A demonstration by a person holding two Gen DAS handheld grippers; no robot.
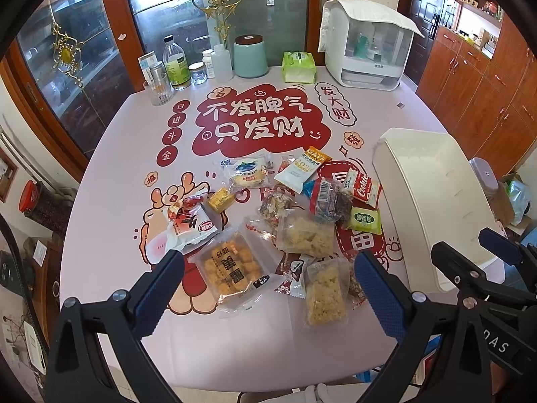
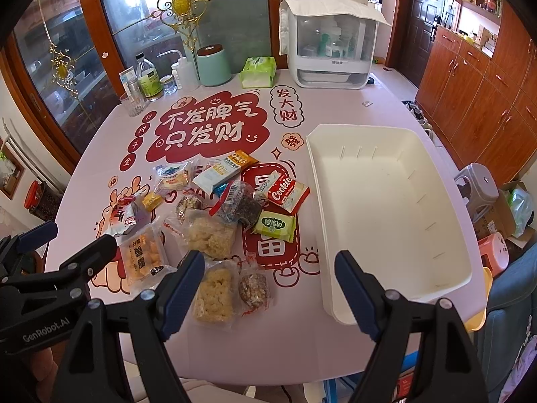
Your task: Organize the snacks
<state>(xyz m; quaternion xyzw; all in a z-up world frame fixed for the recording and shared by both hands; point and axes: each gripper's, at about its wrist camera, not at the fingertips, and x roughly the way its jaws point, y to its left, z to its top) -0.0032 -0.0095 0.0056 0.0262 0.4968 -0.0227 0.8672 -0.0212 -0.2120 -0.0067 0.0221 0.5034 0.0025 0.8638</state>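
Note:
Several wrapped snacks lie in a loose pile on the pink table [image 1: 268, 352]: an orange puff pack [image 1: 231, 268], two rice crisp packs [image 1: 324, 297] [image 2: 214, 290], a red Cookie pack [image 2: 288, 192], a green pack [image 2: 274, 226], a white oat bar [image 1: 298, 168]. An empty white bin [image 2: 392, 208] stands right of the pile; it also shows in the left wrist view [image 1: 433, 201]. My left gripper [image 1: 268, 288] is open, empty, above the near edge of the pile. My right gripper [image 2: 268, 294] is open, empty, between pile and bin.
At the table's back stand bottles and a glass [image 1: 157, 89], a teal canister [image 1: 250, 55], a tissue pack [image 1: 298, 67] and a white sterilizer cabinet [image 1: 365, 43]. Stools [image 2: 480, 188] and wooden cabinets [image 2: 470, 77] are to the right.

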